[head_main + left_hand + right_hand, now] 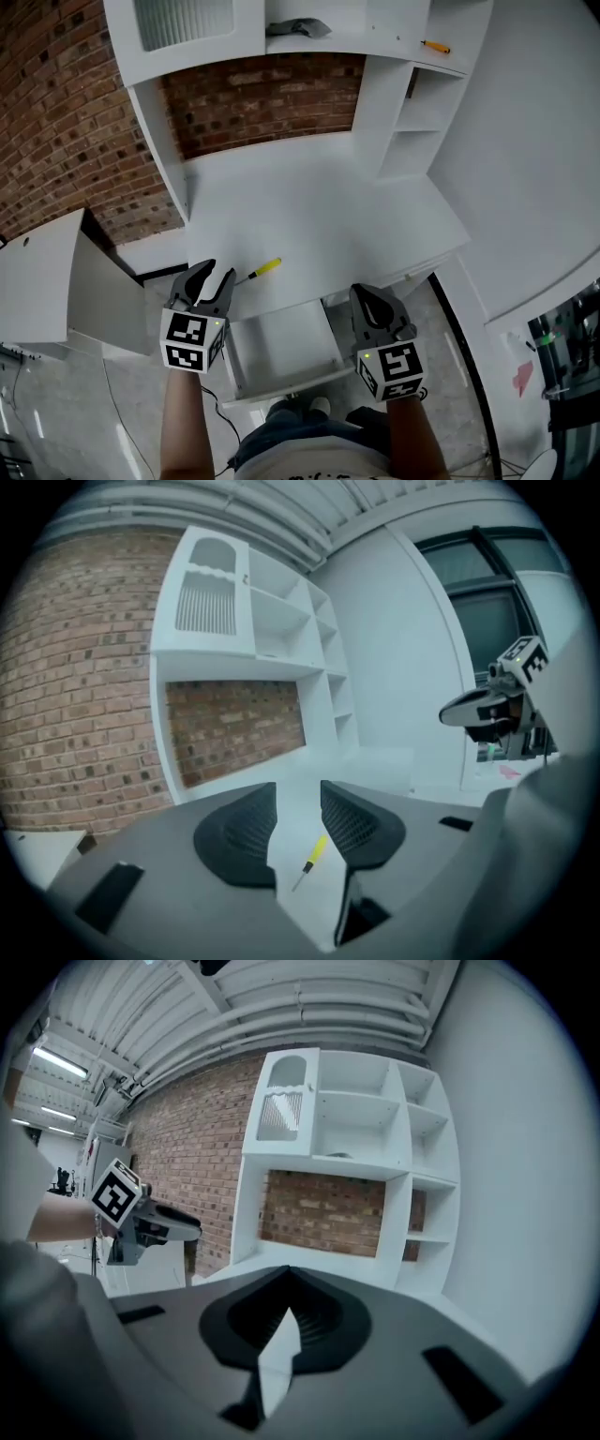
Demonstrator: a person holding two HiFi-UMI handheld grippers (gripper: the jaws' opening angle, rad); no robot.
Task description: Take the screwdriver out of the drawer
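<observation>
The yellow-handled screwdriver (pixel 263 269) lies on the white desk top (pixel 309 202), just behind the pulled-out drawer (pixel 281 342). My left gripper (pixel 217 272) hangs in the air to the screwdriver's left, open and empty. In the left gripper view the screwdriver (pixel 314 853) shows on the desk through the gap of that gripper (pixel 298 797). My right gripper (pixel 367 294) hovers over the drawer's right corner, shut with nothing in it; its jaws (pixel 286 1277) meet in the right gripper view. No tool shows in the visible part of the drawer.
A white hutch (pixel 281 28) with shelves stands at the back against a brick wall (pixel 56 141); a second screwdriver (pixel 434 46) lies on its right top. A white cabinet (pixel 47 291) stands to the left. The person's legs are below the drawer.
</observation>
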